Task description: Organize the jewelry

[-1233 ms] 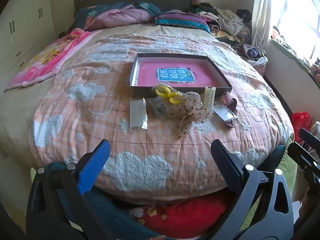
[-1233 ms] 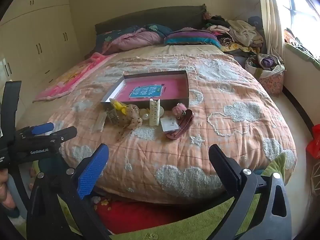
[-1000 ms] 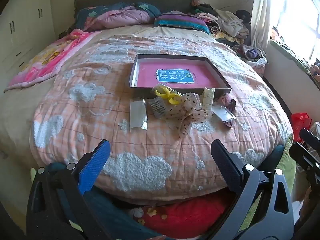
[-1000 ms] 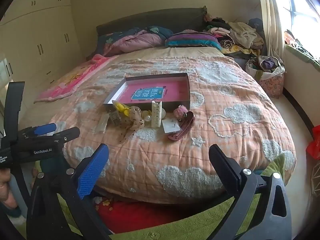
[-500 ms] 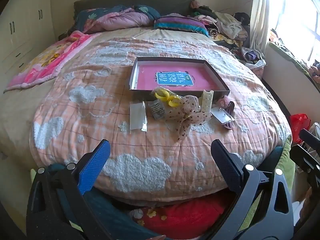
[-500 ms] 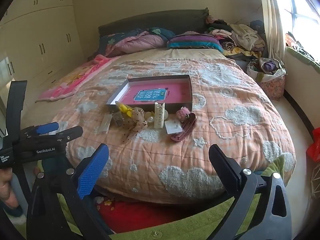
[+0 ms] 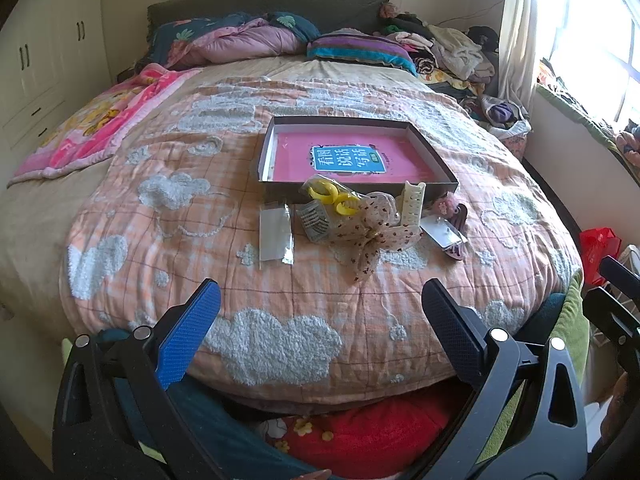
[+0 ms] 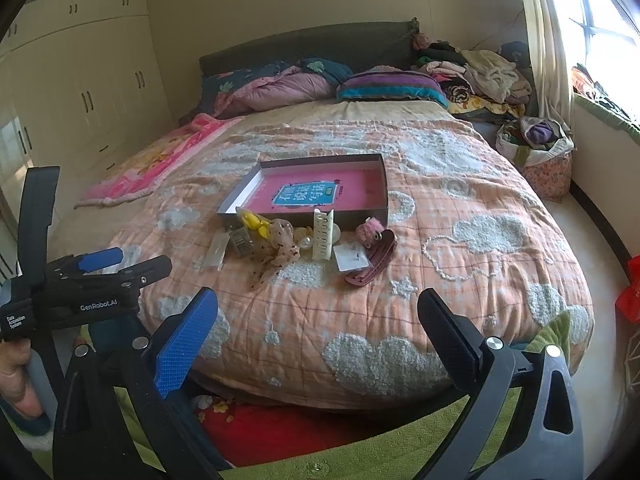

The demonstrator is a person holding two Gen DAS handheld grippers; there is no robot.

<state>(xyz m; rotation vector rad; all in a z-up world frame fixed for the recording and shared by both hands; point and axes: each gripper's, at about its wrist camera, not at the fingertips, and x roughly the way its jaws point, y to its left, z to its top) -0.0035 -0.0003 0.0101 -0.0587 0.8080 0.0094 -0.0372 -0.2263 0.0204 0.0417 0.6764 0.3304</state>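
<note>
The left gripper [image 7: 320, 304] hangs at the foot of the bed with its fingers [image 7: 188, 336] spread wide and nothing between them. The right gripper [image 8: 318, 308] sits beside it, its fingers [image 8: 186, 340] just as wide and empty; in its view the left gripper shows at the left edge, held by a hand [image 8: 16, 376].

Ahead of both, well apart from the fingers, a cluster of hair accessories lies on the peach cloud-patterned quilt [image 7: 280, 344]. From left to right: a clear plastic packet [image 7: 275, 235], a grey claw clip [image 7: 314, 220], yellow clips [image 7: 332, 196], a dotted sheer bow [image 7: 374, 232], a cream comb clip [image 7: 412, 206] standing upright, a fuzzy pink piece [image 7: 445, 205], a white card [image 7: 442, 232] and a dark pink barrette [image 8: 372, 266] partly under the card.

Just behind the cluster sits a shallow grey box [image 7: 266, 156] with a pink book [image 7: 348, 160] inside, blue label up.

Pillows [image 7: 360, 50] and piled clothes [image 7: 452, 50] lie at the headboard end.
</note>
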